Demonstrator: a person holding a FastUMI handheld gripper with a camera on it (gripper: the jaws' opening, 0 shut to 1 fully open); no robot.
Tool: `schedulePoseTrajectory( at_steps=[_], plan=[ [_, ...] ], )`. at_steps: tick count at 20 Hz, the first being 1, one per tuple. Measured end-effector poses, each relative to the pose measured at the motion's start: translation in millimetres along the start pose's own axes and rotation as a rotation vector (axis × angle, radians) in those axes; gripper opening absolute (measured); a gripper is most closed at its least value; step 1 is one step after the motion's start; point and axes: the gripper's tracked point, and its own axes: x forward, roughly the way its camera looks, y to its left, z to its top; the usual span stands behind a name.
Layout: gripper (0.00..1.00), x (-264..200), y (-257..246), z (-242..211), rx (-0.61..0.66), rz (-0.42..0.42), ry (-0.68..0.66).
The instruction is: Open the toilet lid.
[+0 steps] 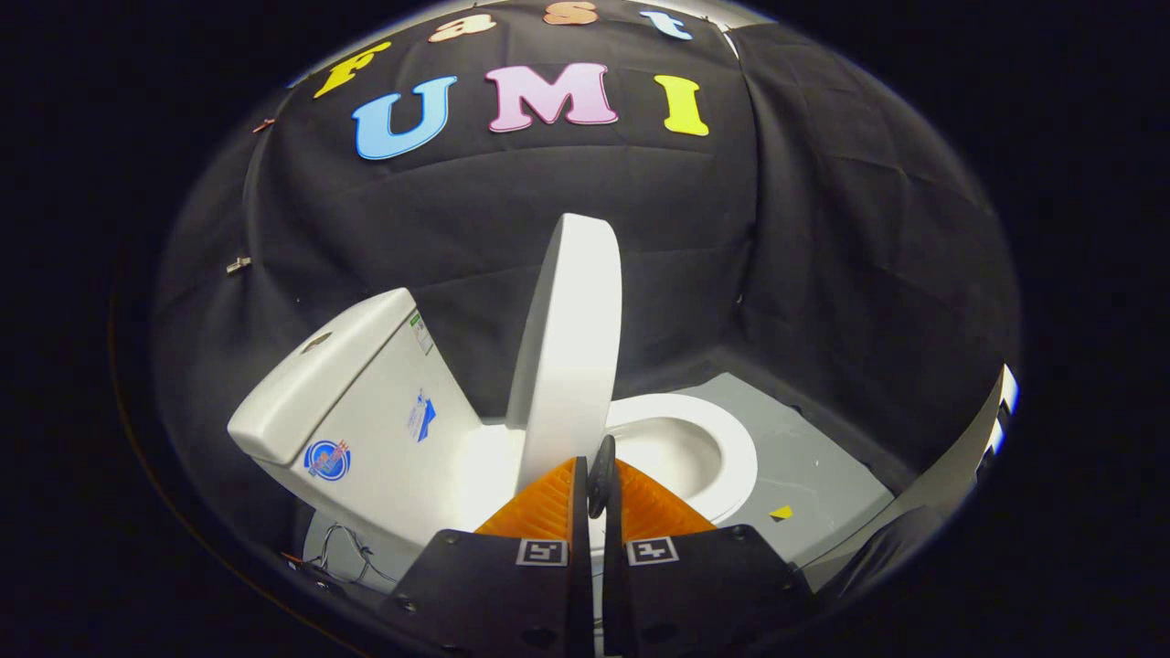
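The white toilet lid (569, 338) stands raised, almost upright, between the tank (352, 402) and the open seat ring (708, 448). The bowl inside the ring is exposed. My gripper (599, 471) is low in front of the toilet, its two fingers pressed close together with only a thin slit between them. The fingertips (603, 457) overlap the lid's lower right edge, and I cannot tell whether they touch it. Nothing shows clamped between the fingers. The lid's hinge end is hidden behind the fingers.
Black cloth walls close in behind and to the right of the toilet. A grey floor panel (813, 466) with a small yellow mark (781, 513) lies to the right of the bowl. Thin wires (343, 548) trail at the base under the tank.
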Motion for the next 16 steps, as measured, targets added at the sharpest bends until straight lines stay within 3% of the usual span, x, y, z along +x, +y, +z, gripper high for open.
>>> schedulePoseTrajectory(
  at_steps=[16],
  plan=[
    [0.12, -17, 126, 5, -0.243, 0.085, -0.127]
  ],
)
